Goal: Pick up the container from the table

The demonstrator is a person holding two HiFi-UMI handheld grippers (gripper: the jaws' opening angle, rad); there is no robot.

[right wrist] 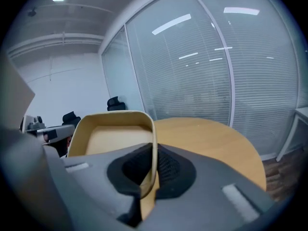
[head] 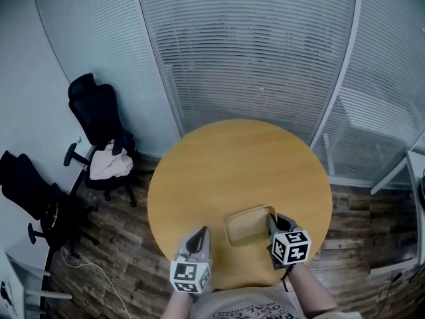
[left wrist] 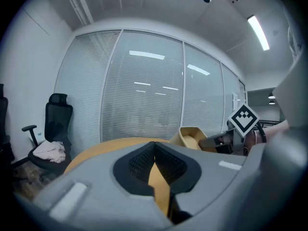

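A shallow tan container (head: 249, 226) with rounded corners hangs over the near edge of the round wooden table (head: 232, 158). My right gripper (head: 272, 223) is shut on its right wall. In the right gripper view the thin wall (right wrist: 153, 148) runs between the two black pads, and the container (right wrist: 115, 136) tilts up to the left, clear of the table (right wrist: 216, 134). My left gripper (head: 201, 234) hovers to the container's left, its jaws together and holding nothing. The left gripper view shows its tips (left wrist: 154, 146) meeting and the container (left wrist: 192, 136) off to the right.
A black office chair (head: 99, 115) with a light cloth (head: 111, 165) on its seat stands left of the table. Another dark chair (head: 26, 188) is farther left. A glass wall with blinds (head: 252, 45) rises behind the table. A white cable (head: 99, 274) lies on the wood floor.
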